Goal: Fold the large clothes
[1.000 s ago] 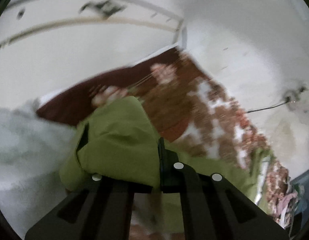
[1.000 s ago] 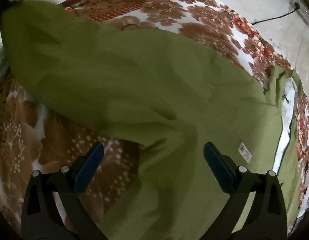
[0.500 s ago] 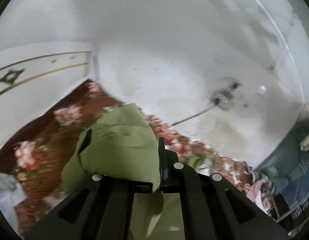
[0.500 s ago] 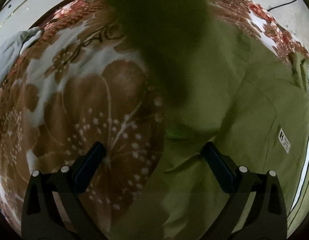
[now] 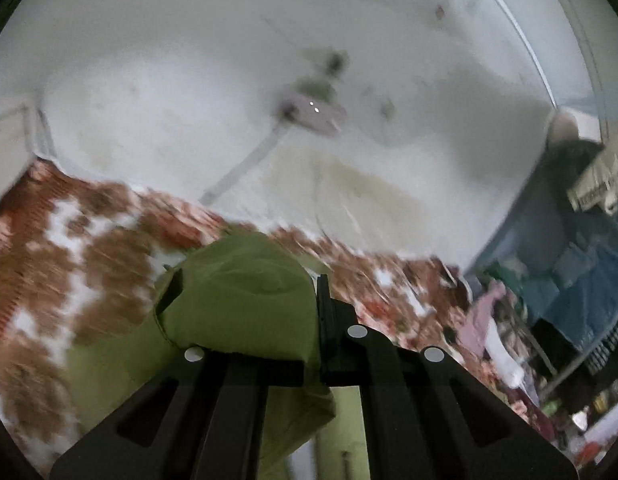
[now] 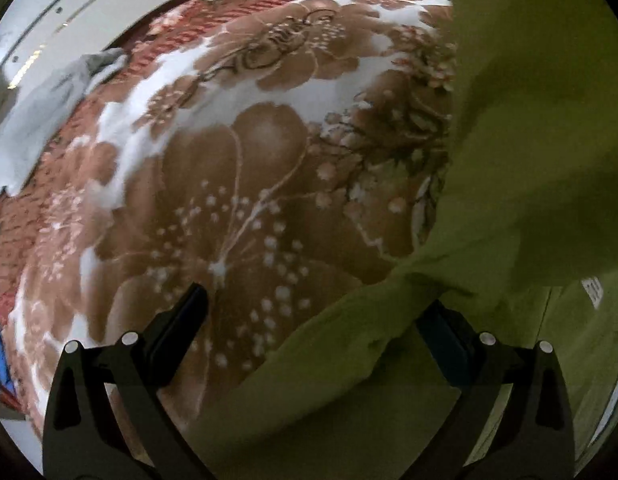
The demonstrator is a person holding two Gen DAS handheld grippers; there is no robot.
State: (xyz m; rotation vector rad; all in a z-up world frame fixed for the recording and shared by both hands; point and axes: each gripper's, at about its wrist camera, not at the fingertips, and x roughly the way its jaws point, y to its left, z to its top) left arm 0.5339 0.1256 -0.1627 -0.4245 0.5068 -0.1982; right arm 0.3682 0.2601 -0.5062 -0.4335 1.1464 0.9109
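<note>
An olive-green garment (image 6: 521, 152) lies on a brown floral blanket (image 6: 237, 184) and fills the right side of the right wrist view. My left gripper (image 5: 309, 312) is shut on a bunched fold of the green garment (image 5: 245, 300) and holds it up above the blanket (image 5: 89, 264). My right gripper (image 6: 313, 324) is open and empty just above the blanket, with a green sleeve edge lying across its right finger (image 6: 449, 344).
A white wall with a socket and cable (image 5: 309, 112) stands behind the bed. A cluttered heap of clothes and blue fabric (image 5: 581, 280) is at the right. A grey cloth (image 6: 57, 100) lies at the blanket's far left edge.
My left gripper has swung to the right with the green fold in it, from over the blanket toward the wall and clutter. The garment has swept right across the right wrist view, uncovering the blanket.
</note>
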